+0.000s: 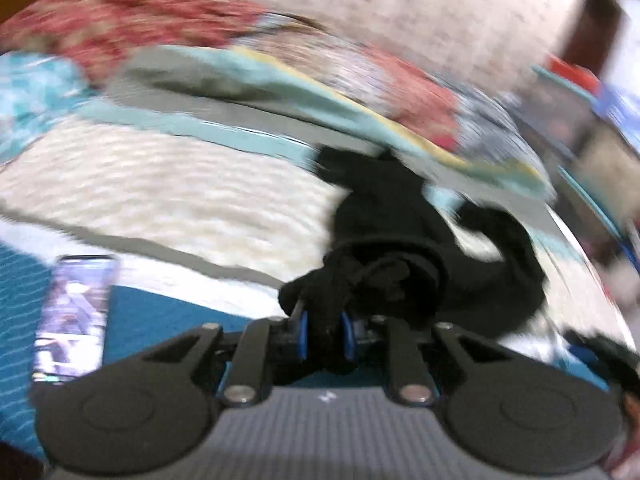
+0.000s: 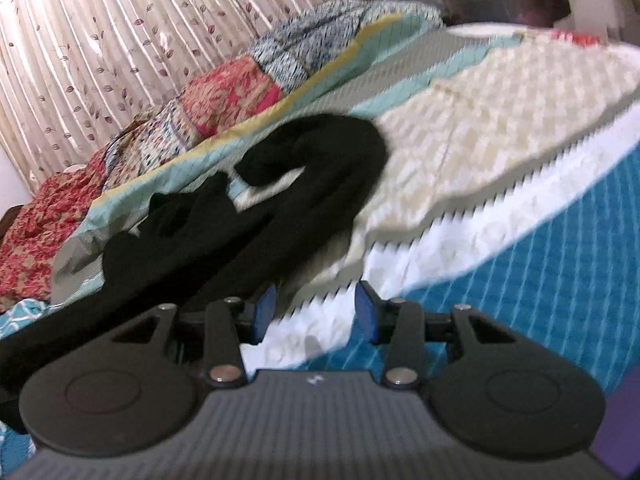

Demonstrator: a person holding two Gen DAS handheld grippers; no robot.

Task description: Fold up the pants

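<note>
Left gripper (image 1: 324,334) is clamped on the black pants (image 1: 400,240) to drag them flat; right gripper (image 2: 316,312) at 6 o'clock sits half-open, empty.

Bed w/ cream blanket (image 2: 500,120), patchwork quilt (image 2: 224,92), teal sheet (image 2: 560,280); leaf-print pleated curtain (image 2: 100,40) behind.

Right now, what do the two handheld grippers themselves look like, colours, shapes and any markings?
Both look alike. The left gripper and the right gripper each have a grey ribbed body with a small white mark at its front edge, two round black discs at the sides, black linkage arms with silver pivot pins, and blue pads on the fingers. No cables or sleeves show.
</note>
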